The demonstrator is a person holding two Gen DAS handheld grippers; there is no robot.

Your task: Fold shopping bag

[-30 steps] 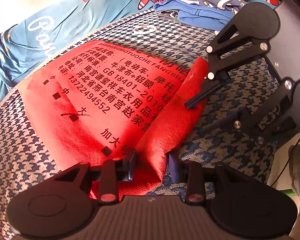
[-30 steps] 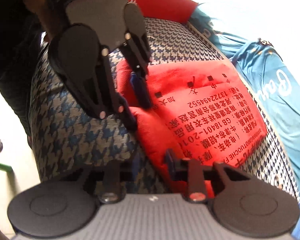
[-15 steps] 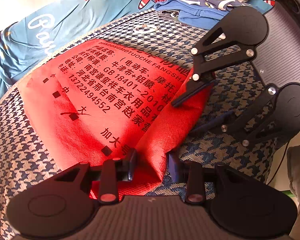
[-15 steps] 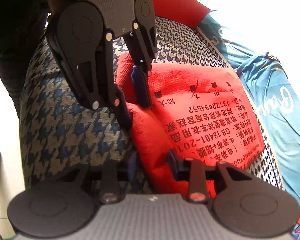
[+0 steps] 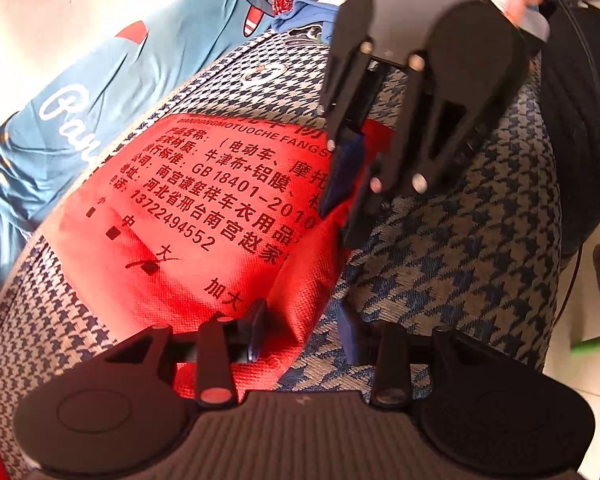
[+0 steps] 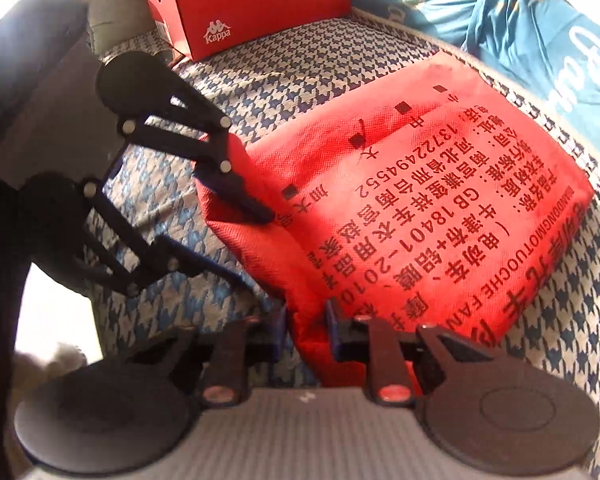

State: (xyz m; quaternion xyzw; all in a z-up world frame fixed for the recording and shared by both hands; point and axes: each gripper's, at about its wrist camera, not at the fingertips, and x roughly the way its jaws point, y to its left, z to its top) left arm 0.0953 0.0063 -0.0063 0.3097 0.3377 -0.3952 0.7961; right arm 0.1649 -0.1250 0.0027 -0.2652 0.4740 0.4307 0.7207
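Mid-fold on the red shopping bag (image 6: 420,184), flat on the houndstooth seat cushion (image 6: 300,72). Was closing the right hand-held gripper (image 6: 308,312) on 1 edge ridge; straddled another, unpinched, with the left hand-held gripper (image 5: 302,320). Likely needed next: firm left pinch, then lifting both corners across.

A red shoebox (image 6: 260,8) stands on the houndstooth cushion (image 6: 300,76).
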